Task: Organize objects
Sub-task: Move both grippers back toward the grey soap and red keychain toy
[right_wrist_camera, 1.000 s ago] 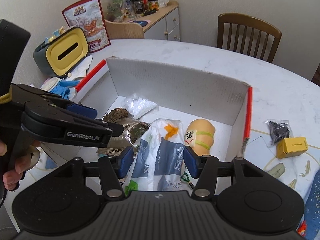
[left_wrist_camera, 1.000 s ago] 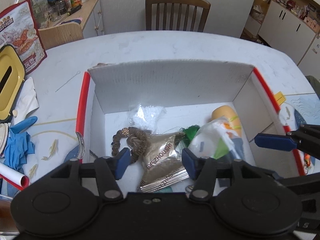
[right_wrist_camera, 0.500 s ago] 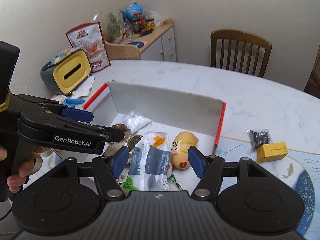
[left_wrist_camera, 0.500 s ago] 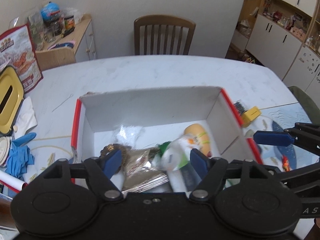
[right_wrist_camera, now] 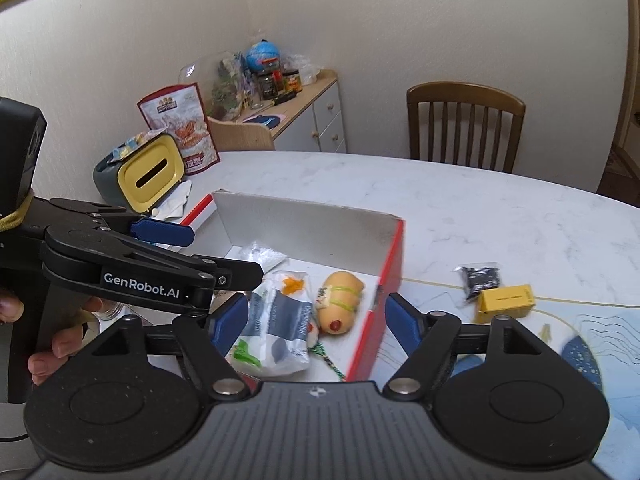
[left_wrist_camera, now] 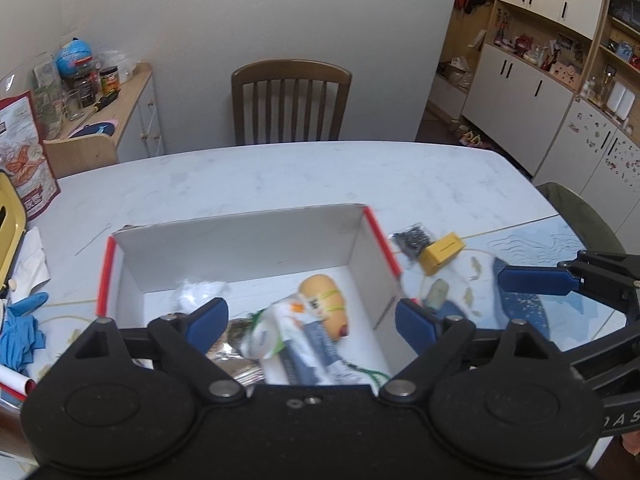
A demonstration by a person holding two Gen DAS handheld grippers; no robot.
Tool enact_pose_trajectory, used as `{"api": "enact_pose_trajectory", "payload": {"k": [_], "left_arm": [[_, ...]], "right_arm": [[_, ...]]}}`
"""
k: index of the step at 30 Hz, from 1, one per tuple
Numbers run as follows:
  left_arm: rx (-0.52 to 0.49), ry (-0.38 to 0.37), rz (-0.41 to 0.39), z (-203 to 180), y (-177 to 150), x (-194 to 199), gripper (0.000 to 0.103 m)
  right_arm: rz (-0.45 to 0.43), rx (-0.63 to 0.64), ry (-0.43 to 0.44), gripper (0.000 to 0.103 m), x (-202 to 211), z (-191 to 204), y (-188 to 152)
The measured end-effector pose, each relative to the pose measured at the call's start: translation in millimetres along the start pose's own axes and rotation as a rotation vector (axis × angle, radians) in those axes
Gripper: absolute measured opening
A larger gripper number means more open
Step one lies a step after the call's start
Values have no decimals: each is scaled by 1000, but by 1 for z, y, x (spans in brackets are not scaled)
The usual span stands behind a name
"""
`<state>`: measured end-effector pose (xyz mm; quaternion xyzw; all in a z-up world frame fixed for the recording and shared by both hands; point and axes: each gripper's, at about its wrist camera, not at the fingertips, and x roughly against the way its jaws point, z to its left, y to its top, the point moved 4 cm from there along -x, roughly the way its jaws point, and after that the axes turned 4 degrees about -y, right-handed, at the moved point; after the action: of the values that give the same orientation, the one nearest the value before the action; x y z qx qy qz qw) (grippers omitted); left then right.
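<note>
A white cardboard box (left_wrist_camera: 240,248) (right_wrist_camera: 304,228) with red rims lies open on the marble table. Inside it are a bun-shaped hot dog toy (left_wrist_camera: 322,296) (right_wrist_camera: 340,296), a white and blue tissue pack (left_wrist_camera: 296,340) (right_wrist_camera: 280,320) and a clear bag of white bits (left_wrist_camera: 196,292) (right_wrist_camera: 262,256). A small yellow box (left_wrist_camera: 442,252) (right_wrist_camera: 506,302) and a black bag (left_wrist_camera: 412,238) (right_wrist_camera: 480,278) lie on the table right of the box. My left gripper (left_wrist_camera: 312,324) hangs open and empty above the box's near side. My right gripper (right_wrist_camera: 316,322) is open and empty over the box's right rim.
A yellow-faced bin (right_wrist_camera: 148,172), a snack bag (right_wrist_camera: 180,124) and blue gloves (left_wrist_camera: 20,332) crowd the table's left end. A wooden chair (left_wrist_camera: 290,100) stands at the far side, a low cabinet (right_wrist_camera: 316,116) at the back left. A hand (right_wrist_camera: 60,344) holds the left gripper.
Both grippers have lifted and drawn back from the box, which now looks smaller and lower in view. The jaws of each stand wider apart. The box contents stay where they were.
</note>
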<state>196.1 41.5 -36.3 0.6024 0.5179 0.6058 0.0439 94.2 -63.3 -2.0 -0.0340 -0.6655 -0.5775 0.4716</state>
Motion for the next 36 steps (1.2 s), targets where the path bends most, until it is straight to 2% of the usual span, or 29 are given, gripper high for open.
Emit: {"api": "enact_pose_trajectory", "payload": {"k": [6,19,25,31,36], "left_arm": [[-27,-25,-12,-33,2,-1,102],[-60,-78,7,-113,-2,-39,102],[-75,-58,1,-143,-3,-67,102],[-75,-26,4,-162,-5,-98,102],[-61,-4,42,-168,-13,-128,102]], "right_arm": [[-29,-17,-12,80,28,-37,-10],[-17,-41,-74,85,58,-135,-58],[37,-19,-84,85,52,-165,-89],[92,26,-94,85,33,-178,-113],[125,45,-88,85,16,-189,-127]]}}
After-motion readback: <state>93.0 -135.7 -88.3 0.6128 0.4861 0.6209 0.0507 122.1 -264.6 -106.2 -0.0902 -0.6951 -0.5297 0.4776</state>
